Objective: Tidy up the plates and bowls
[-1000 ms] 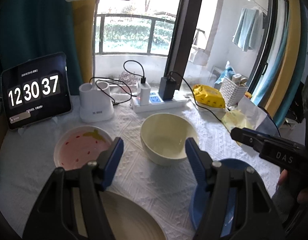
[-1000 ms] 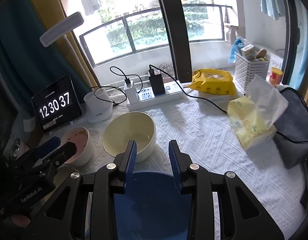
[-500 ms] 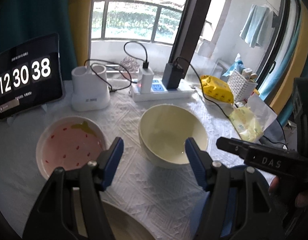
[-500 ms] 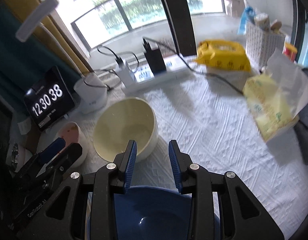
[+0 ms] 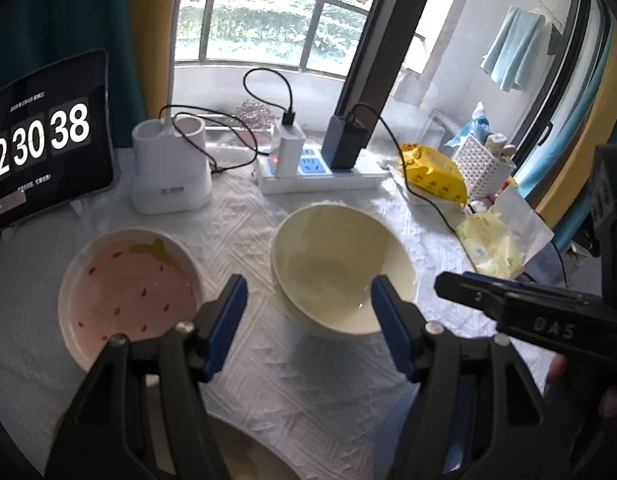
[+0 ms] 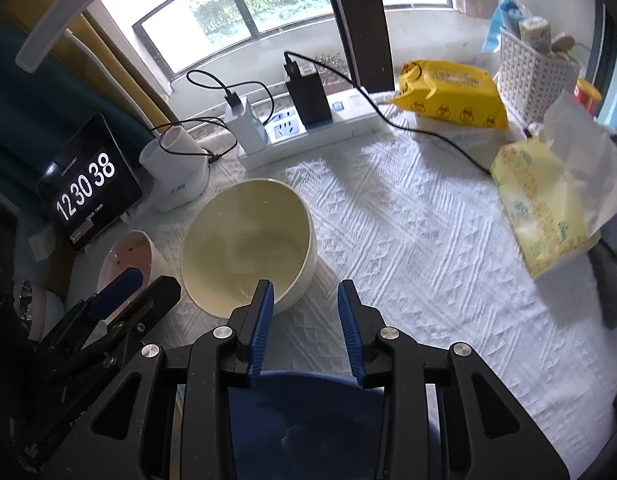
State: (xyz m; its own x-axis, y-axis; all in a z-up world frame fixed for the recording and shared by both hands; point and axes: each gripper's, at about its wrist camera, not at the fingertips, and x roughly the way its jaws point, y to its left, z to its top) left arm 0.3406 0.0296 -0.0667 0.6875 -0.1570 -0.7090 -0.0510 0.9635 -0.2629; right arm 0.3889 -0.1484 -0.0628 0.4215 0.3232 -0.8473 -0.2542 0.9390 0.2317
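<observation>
While both grippers hover empty over the cloth, we judge the approach step in hand: the left gripper (image 5: 308,308), jaws wide, faces the cream bowl (image 5: 340,268), with the strawberry bowl (image 5: 128,292) beside it. Our right gripper (image 6: 305,300), jaws narrower, hangs above the blue bowl (image 6: 308,416); next we must straddle a rim before closing.

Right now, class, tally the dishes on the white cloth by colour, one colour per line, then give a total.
Cream bowl: 1
Pink strawberry bowl: 1
Blue dish: 1
Beige plate: 1
Total: 4
</observation>
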